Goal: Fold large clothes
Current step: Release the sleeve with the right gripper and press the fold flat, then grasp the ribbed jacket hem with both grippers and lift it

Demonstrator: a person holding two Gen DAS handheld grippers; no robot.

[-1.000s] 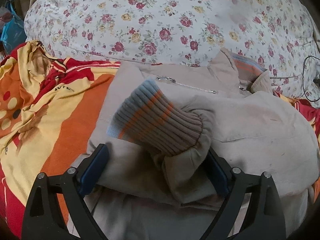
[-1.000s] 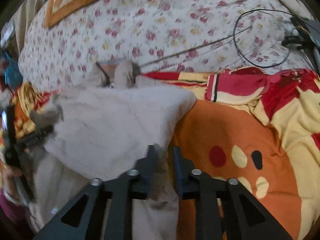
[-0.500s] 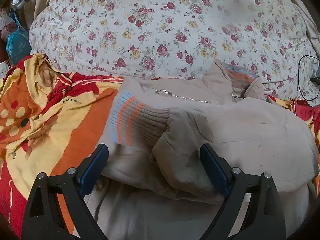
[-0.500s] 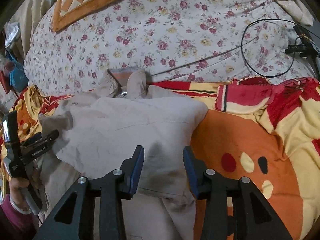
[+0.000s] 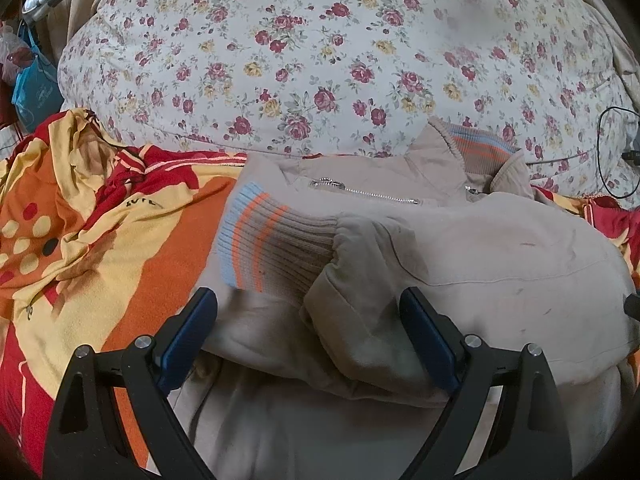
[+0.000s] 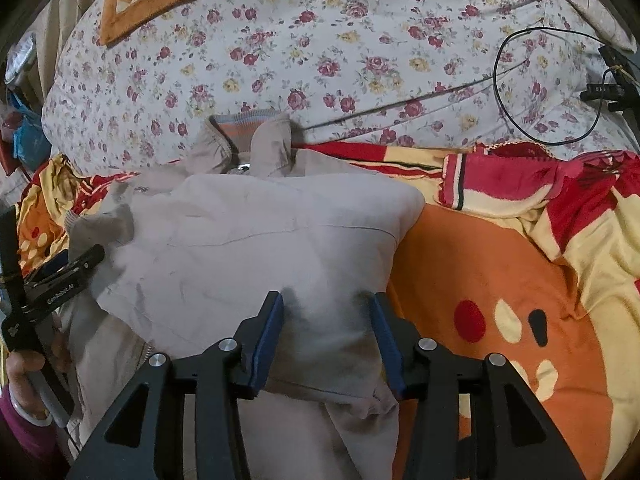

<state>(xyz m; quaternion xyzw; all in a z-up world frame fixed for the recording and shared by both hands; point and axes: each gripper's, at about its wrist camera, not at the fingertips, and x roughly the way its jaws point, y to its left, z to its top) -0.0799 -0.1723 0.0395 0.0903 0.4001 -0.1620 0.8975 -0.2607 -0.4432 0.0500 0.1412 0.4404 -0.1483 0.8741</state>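
Note:
A beige jacket (image 5: 500,264) lies on the bed with a sleeve folded across its front. The sleeve's ribbed cuff (image 5: 272,246), striped blue and orange, lies flat and points left. The zipper (image 5: 364,194) and striped collar (image 5: 476,148) show behind it. My left gripper (image 5: 308,320) is open and empty, its jaws wide on either side of the sleeve end. In the right wrist view the jacket (image 6: 256,248) lies folded, and my right gripper (image 6: 326,320) is open over its near edge, holding nothing. The left gripper also shows there (image 6: 60,272), at the jacket's left side.
An orange, red and yellow blanket (image 5: 92,240) lies under the jacket and spreads right (image 6: 520,280). A floral quilt (image 5: 340,60) rises behind. A black cable (image 6: 520,80) loops over the quilt at right. A blue bag (image 5: 34,92) hangs at far left.
The right gripper has opened and let go of the jacket edge. The left gripper let the sleeve cuff drop flat and pulled back slightly.

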